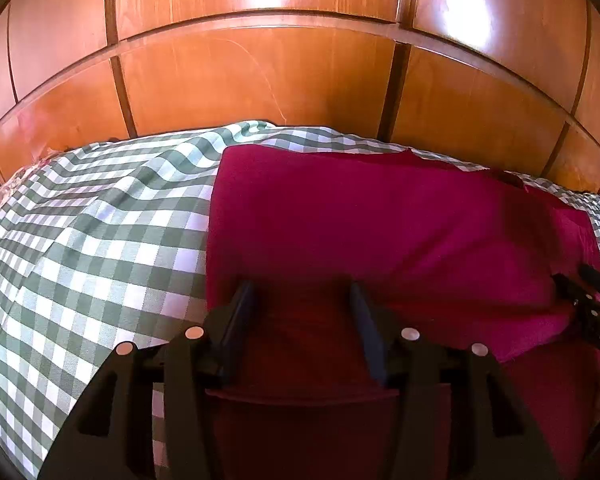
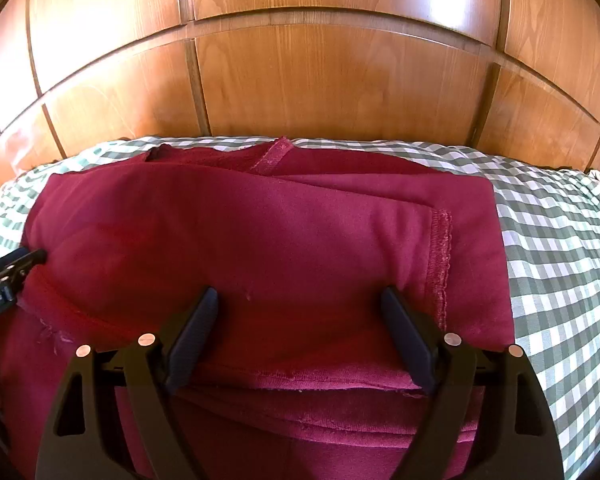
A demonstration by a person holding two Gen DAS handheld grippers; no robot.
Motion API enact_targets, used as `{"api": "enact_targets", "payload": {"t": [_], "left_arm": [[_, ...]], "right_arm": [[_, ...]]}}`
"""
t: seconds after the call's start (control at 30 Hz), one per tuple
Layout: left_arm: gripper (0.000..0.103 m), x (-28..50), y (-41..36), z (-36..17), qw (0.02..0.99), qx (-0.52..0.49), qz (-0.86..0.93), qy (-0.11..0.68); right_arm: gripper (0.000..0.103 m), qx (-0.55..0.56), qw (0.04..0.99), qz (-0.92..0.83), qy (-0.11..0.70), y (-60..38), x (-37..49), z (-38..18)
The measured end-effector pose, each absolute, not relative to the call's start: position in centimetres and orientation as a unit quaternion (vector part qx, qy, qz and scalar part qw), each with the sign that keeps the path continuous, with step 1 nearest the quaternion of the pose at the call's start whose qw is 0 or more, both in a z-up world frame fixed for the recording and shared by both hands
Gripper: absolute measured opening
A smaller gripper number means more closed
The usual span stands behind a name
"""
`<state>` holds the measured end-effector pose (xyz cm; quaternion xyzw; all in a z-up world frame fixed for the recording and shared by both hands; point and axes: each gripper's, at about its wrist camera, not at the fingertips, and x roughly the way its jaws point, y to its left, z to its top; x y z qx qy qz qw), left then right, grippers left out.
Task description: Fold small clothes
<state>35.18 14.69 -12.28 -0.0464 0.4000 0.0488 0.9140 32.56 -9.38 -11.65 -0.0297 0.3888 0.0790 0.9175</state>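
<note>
— Where is the garment, and why is it lying that way?

— The dark red knitted garment (image 2: pixel 284 248) lies on the bed, on the green-and-white checked cloth (image 2: pixel 560 248), in front of the orange-brown wooden panelled wardrobe (image 2: pixel 320 80). It's already doubled over in layers, with a ribbed hem edge turned up on top, so I judge the fold is well along.

— And your tools?

— My right tool (image 2: pixel 300 300) stands wide open over the near edge, its two fingers astride the top layer and pinching nothing; I think I'm keeping it there to press or square the stack. My left tool (image 1: pixel 302 292) is about half open at the garment's left near corner, with red cloth between its fingers. Whether the pads actually touch that cloth I can't quite tell, the spot is in shadow, but it looks like no grip.

— Why both at the near edge?

— So the two corners stay level for the next fold.
</note>
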Motion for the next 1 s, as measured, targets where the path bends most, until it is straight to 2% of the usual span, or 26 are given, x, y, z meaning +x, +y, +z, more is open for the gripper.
{"api": "enact_targets", "payload": {"t": [0.13, 0.2, 0.3, 0.37, 0.7, 1.0], "left_arm": [[0.054, 34.4, 15.0, -11.6, 0.914, -0.059, 0.048, 0.399], [0.061, 33.3, 15.2, -11.1, 0.914, -0.070, 0.045, 0.397], [0.064, 30.8, 15.2, -10.1, 0.916, -0.066, 0.048, 0.394], [0.065, 28.6, 15.6, -9.7, 0.915, -0.070, 0.051, 0.394], [0.065, 18.1, 19.3, -10.9, 0.897, -0.113, 0.032, 0.426], [0.063, 9.2, 20.3, -12.0, 0.880, -0.132, -0.008, 0.455]], "right_arm": [[0.083, -0.031, 0.917, 0.078, 0.389, -9.4, 32.6, -11.7], [0.083, -0.034, 0.917, 0.075, 0.389, -9.3, 32.5, -11.6], [0.095, -0.039, 0.915, 0.054, 0.398, -9.2, 32.3, -11.1], [0.098, -0.036, 0.913, 0.050, 0.404, -9.4, 31.7, -10.6], [0.098, -0.031, 0.911, 0.036, 0.410, -15.1, 22.6, -9.3], [0.098, 0.021, 0.872, 0.060, 0.486, -21.9, 11.9, -12.3]]}}
